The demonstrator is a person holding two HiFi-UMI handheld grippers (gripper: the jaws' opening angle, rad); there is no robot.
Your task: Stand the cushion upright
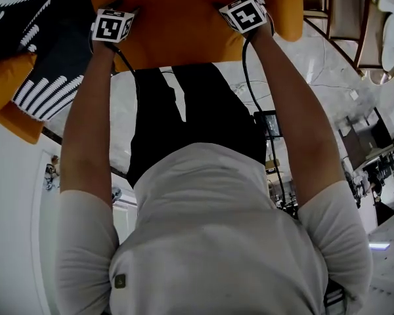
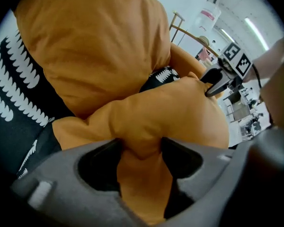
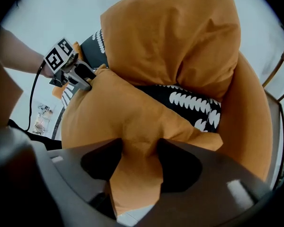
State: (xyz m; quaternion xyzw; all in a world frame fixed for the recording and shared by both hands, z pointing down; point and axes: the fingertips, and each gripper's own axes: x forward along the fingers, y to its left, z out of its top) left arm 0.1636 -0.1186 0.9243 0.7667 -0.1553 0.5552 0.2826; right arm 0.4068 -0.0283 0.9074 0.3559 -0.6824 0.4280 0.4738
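Note:
I hold an orange cushion [image 2: 175, 112] by its near edge with both grippers. A fold of its fabric is pinched between the jaws of my left gripper [image 2: 139, 148], which is shut on it. My right gripper [image 3: 138, 148] pinches another fold of the same cushion [image 3: 113, 117] further along the edge. Each gripper shows in the other's view: the right gripper [image 2: 218, 82] and the left gripper [image 3: 78, 74] both bite the cushion's edge. In the head view the two marker cubes [image 1: 111, 26] [image 1: 245, 13] sit against the orange cushion [image 1: 177, 25]; the jaws are hidden behind them.
A second orange cushion [image 3: 175, 37] stands behind the held one, with a black cushion with white marks [image 3: 194, 103] between them and to the left [image 1: 46, 77]. An orange rounded seat back [image 3: 251, 126] wraps the right side. A wooden chair frame [image 1: 345, 18] stands beyond.

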